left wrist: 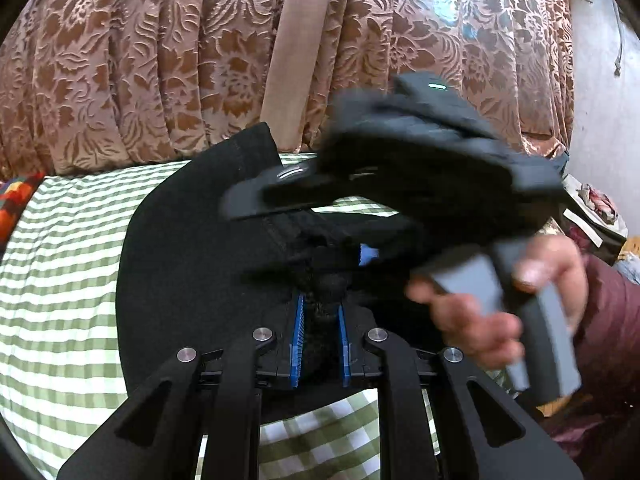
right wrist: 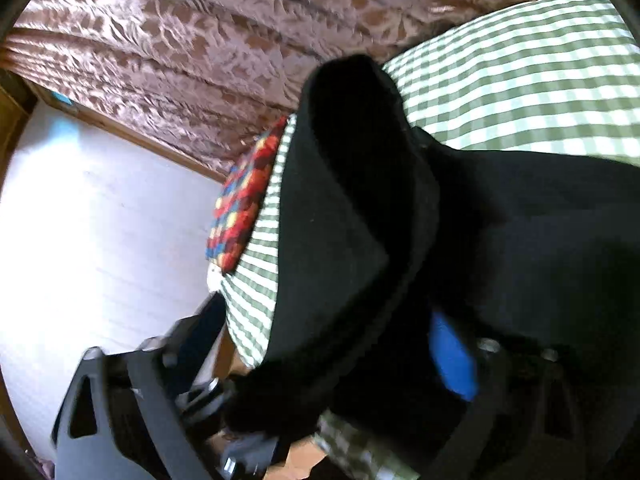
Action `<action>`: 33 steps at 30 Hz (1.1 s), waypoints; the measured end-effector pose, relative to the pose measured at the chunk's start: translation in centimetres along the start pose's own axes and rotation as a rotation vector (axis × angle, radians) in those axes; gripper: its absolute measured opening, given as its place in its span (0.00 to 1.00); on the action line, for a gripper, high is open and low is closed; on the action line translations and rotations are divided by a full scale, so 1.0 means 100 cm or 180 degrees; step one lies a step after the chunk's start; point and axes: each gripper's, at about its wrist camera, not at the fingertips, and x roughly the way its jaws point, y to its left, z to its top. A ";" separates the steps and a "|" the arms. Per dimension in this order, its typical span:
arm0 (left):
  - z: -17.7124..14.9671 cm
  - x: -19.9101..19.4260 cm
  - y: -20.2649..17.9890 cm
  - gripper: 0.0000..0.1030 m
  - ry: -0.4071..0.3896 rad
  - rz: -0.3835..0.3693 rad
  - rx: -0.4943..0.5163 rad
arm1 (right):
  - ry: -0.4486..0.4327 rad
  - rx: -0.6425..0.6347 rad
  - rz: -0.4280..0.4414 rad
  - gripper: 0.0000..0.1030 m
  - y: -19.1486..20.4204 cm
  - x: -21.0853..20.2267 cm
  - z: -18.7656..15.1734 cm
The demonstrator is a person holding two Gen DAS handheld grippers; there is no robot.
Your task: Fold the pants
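Observation:
Black pants (left wrist: 192, 248) lie across a bed with a green-and-white checked sheet (left wrist: 60, 260). My left gripper (left wrist: 320, 320) is shut on a bunch of the black fabric, pinched between its blue pads (left wrist: 297, 336). The right gripper (left wrist: 320, 228) reaches in from the right, blurred, held by a person's hand (left wrist: 480, 312). Its jaws stand apart around the same bunch of cloth. In the right wrist view the pants (right wrist: 340, 240) drape up over the right gripper (right wrist: 320, 360). One blue pad (right wrist: 452, 360) shows; the other finger is hidden by fabric.
A brown floral curtain (left wrist: 140, 60) hangs behind the bed. A multicoloured patterned cushion (right wrist: 244, 204) sits at the bed's end beside a white wall (right wrist: 80, 220). Bags and clutter (left wrist: 596, 204) stand at the right. The checked sheet (right wrist: 540, 80) stretches away beyond the pants.

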 end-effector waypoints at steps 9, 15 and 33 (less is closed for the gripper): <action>-0.012 -0.056 0.032 0.33 0.0034 -0.0324 -0.0150 | 0.0162 -0.0252 -0.0123 0.14 0.021 0.012 0.004; -0.050 -0.078 0.072 0.58 0.0280 -0.0142 -0.0653 | 0.0108 -0.0405 -0.0024 0.14 0.055 0.007 0.008; -0.027 -0.012 0.051 0.59 0.0367 -0.0116 -0.0865 | -0.0545 -0.0790 0.0108 0.13 0.088 -0.127 -0.008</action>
